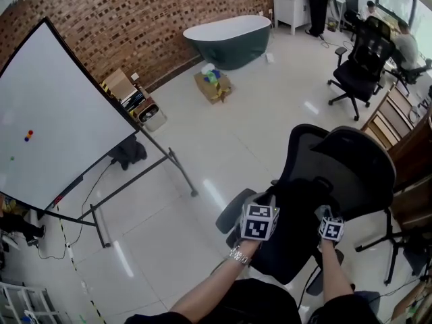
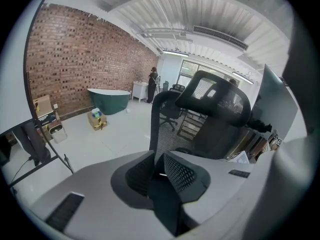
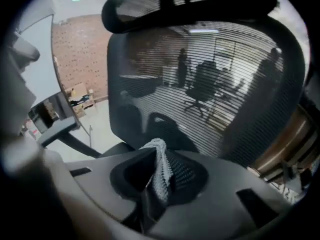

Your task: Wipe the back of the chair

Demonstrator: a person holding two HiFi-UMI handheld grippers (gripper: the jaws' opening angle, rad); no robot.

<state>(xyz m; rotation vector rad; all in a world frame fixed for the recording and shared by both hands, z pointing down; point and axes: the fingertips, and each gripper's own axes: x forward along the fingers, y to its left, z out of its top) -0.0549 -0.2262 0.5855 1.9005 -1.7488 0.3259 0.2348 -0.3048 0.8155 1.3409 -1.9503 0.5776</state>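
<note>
A black mesh office chair (image 1: 341,171) stands just in front of me, with its headrest at the right. My right gripper (image 1: 329,216) is up against the chair's back, shut on a small grey-white knitted cloth (image 3: 160,170). In the right gripper view the mesh back (image 3: 210,84) fills the picture a short way beyond the cloth. My left gripper (image 1: 264,206) hovers beside the chair's left edge, jaws shut with nothing between them. Its own view shows the chair (image 2: 200,116) from the side, a little ahead of the left gripper (image 2: 159,173).
A large whiteboard (image 1: 54,120) on a wheeled stand fills the left. A dark green bathtub (image 1: 229,39) and a cardboard box (image 1: 212,86) sit by the brick wall. Another office chair (image 1: 361,63) and wooden shelving (image 1: 405,137) stand at the right; a person (image 1: 317,5) stands far back.
</note>
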